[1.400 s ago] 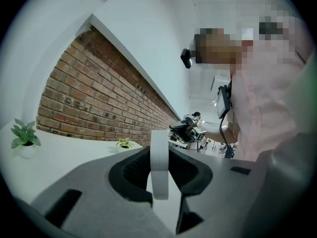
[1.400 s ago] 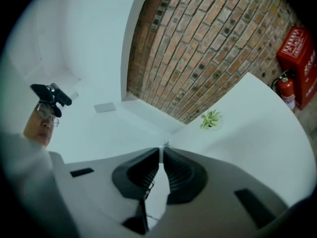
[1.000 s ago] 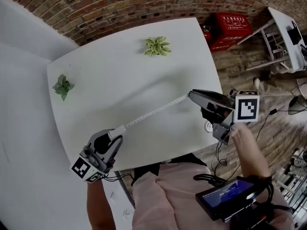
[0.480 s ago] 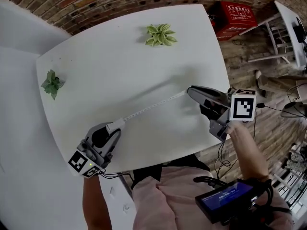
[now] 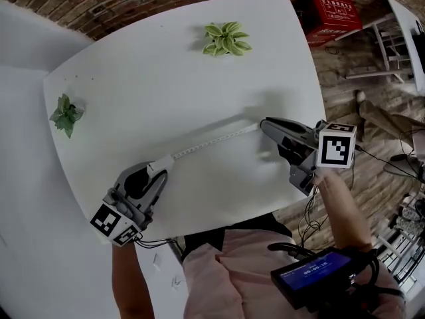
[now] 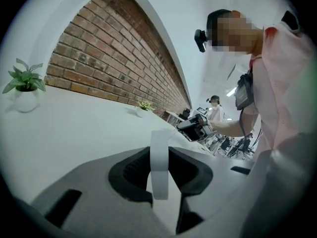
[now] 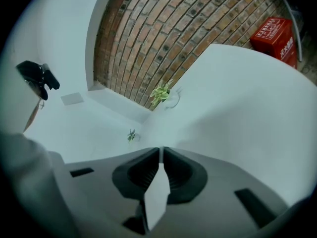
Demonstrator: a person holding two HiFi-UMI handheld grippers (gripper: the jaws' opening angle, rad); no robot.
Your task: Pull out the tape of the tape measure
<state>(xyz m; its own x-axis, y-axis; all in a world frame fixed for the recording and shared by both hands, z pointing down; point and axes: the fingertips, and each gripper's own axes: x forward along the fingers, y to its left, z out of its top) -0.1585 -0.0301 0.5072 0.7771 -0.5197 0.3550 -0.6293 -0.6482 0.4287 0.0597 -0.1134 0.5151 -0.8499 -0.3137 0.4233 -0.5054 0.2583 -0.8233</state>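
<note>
A white tape measure case (image 5: 161,166) is clamped in my left gripper (image 5: 157,171) near the table's front left edge. In the left gripper view the case (image 6: 159,172) stands narrow between the jaws of the left gripper (image 6: 159,155). The pale tape (image 5: 212,140) runs out of it, up and to the right, low over the white table (image 5: 153,78). My right gripper (image 5: 263,123) is shut on the tape's far end. In the right gripper view the tape (image 7: 157,195) passes flat between the nearly closed jaws of the right gripper (image 7: 161,153).
Two small potted plants stand on the table, one at the far edge (image 5: 226,38) and one at the left edge (image 5: 65,113). A red box (image 5: 335,15) and white furniture are on the wooden floor to the right. A brick wall runs behind the table.
Both grippers have sunk closer to the tabletop, the left one drifting slightly left. The tape stays stretched between them and both grips look the same.
</note>
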